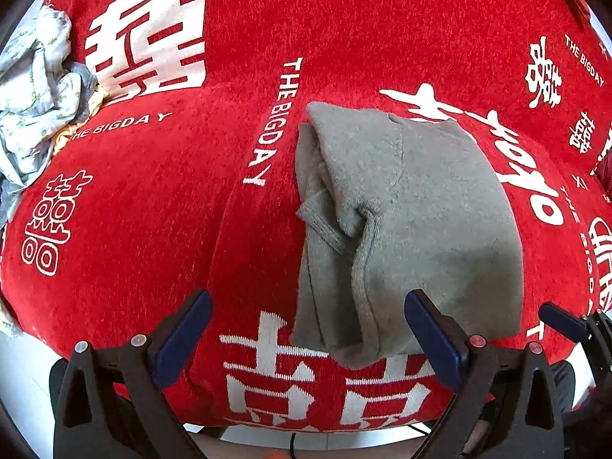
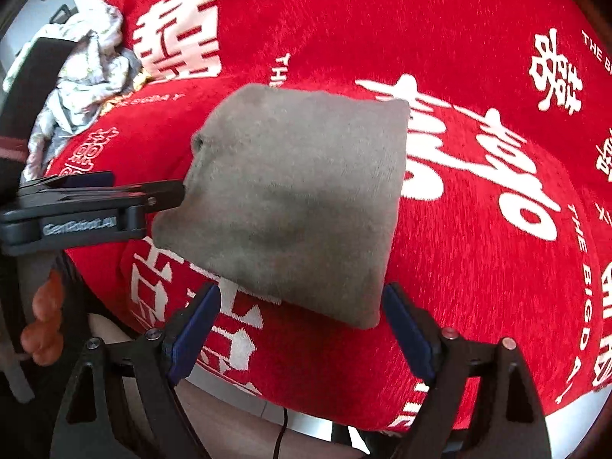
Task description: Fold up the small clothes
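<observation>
A grey fleece garment (image 1: 405,210) lies folded into a thick rectangle on the red cloth; in the right wrist view the grey garment (image 2: 298,191) looks flat and square. My left gripper (image 1: 310,329) hovers open over its near left edge, and its right finger (image 1: 432,336) overlaps the fabric without pinching it. From the right wrist view, the left gripper (image 2: 114,191) shows side-on, its tip at the garment's left edge. My right gripper (image 2: 302,325) is open just in front of the garment's near corner, nothing between its pads. One right fingertip (image 1: 562,321) shows at the edge.
A red cloth with white characters (image 1: 153,199) covers the work surface and drops off at the near edge. A crumpled pile of pale printed clothes (image 1: 38,88) sits at the far left, pale clothes (image 2: 88,61). An orange object (image 2: 46,329) lies low on the left.
</observation>
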A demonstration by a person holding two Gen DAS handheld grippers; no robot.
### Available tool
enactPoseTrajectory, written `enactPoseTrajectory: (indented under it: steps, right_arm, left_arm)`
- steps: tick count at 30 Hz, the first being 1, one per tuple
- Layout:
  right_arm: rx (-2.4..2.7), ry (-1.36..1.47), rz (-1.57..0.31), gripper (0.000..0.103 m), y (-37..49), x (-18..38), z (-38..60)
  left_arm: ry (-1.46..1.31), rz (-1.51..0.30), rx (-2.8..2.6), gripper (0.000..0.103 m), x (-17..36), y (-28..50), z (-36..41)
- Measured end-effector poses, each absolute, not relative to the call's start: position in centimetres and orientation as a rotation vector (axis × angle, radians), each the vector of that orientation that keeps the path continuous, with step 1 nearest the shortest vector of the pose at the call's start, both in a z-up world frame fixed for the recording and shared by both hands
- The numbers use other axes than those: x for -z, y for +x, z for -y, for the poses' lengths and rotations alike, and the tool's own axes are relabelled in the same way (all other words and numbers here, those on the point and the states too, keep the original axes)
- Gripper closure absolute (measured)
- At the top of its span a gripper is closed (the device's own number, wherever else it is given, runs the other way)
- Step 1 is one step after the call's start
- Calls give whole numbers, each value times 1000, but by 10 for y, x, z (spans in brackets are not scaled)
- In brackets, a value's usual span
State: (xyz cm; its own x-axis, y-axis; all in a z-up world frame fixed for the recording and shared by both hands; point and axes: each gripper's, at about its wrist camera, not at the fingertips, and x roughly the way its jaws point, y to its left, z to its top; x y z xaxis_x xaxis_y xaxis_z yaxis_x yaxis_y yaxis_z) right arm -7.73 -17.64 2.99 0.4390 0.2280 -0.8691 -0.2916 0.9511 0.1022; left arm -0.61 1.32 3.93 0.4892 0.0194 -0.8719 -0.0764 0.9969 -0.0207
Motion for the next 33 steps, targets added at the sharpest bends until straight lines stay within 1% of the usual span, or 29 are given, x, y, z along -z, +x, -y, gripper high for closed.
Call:
enactPoseTrajectory:
  steps: [33]
  right_arm:
    - [-301,-47,-1085,14,-76,-26,178]
  left_arm:
    - [-38,-1110,-23,2,-33,-9,-2]
